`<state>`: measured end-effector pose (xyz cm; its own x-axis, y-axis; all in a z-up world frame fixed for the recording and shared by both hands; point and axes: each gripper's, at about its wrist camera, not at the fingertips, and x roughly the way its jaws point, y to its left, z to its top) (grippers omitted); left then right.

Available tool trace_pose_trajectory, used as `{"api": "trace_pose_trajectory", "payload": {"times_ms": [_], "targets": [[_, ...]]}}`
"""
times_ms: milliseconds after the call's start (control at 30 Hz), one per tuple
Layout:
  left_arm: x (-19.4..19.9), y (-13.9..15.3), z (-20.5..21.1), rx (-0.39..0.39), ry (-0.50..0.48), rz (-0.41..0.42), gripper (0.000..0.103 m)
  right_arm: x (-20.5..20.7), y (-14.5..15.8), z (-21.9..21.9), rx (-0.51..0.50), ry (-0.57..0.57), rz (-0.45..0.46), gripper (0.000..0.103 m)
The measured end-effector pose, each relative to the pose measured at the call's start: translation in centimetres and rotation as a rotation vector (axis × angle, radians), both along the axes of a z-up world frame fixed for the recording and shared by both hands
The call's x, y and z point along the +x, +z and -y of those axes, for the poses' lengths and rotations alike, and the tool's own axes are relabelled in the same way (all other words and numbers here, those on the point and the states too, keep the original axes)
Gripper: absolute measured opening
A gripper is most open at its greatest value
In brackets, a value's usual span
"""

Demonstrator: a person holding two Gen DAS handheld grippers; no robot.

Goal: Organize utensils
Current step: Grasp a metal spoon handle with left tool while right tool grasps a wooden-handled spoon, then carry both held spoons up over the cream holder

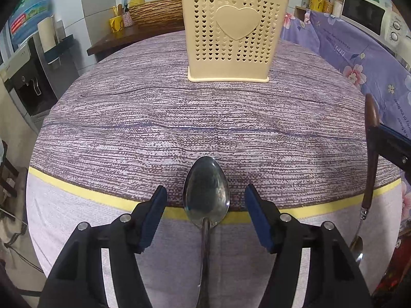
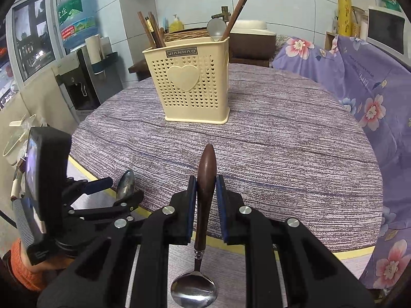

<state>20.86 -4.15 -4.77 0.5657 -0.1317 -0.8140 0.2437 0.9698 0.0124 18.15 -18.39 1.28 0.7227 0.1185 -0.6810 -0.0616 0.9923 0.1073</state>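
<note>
A cream perforated utensil holder (image 1: 228,36) with a heart stands at the far middle of the table; it also shows in the right wrist view (image 2: 191,86), with chopsticks and a spoon inside. A steel spoon (image 1: 206,197) lies on the cloth, bowl forward, between the spread fingers of my left gripper (image 1: 205,218), which is open around it without touching. My right gripper (image 2: 206,205) is shut on a wooden-handled spoon (image 2: 205,195), handle pointing forward, steel bowl below. That spoon (image 1: 370,159) shows at the right in the left wrist view.
The table has a purple striped cloth (image 1: 154,118) with a yellow band near the front edge. A floral purple cover (image 2: 359,82) drapes at the right. A water dispenser (image 2: 82,82) stands at the left. A wicker basket (image 1: 156,12) sits behind the table.
</note>
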Motion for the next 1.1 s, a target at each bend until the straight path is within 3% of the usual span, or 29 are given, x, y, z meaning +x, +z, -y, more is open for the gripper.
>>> {"api": "trace_pose_trajectory", "payload": {"times_ms": [67, 267, 400, 700, 767, 1100], "targets": [[0.2, -0.1, 0.1, 0.006, 0.005, 0.005, 0.062, -0.1, 0.0, 0.1, 0.002, -0.001, 0.002, 0.016], [0.4, 0.0, 0.4, 0.022, -0.004, 0.015, 0.037, -0.1, -0.2, 0.2, 0.005, -0.001, 0.004, 0.016], [0.1, 0.9, 0.3, 0.004, -0.01, 0.035, 0.037, -0.1, -0.3, 0.2, 0.01, -0.002, 0.003, 0.016], [-1.5, 7.3, -2.0, -0.137, 0.008, 0.17, 0.037, -0.7, 1.5, 0.9, 0.049, 0.011, 0.043, 0.016], [-1.6, 8.4, -2.0, -0.139, 0.009, 0.202, 0.037, -0.9, 2.1, 1.0, 0.054, 0.014, 0.06, 0.016], [-0.8, 9.7, -2.4, -0.166, 0.025, 0.247, 0.037, -0.4, 4.0, 1.1, 0.078, 0.036, 0.099, 0.016]]}}
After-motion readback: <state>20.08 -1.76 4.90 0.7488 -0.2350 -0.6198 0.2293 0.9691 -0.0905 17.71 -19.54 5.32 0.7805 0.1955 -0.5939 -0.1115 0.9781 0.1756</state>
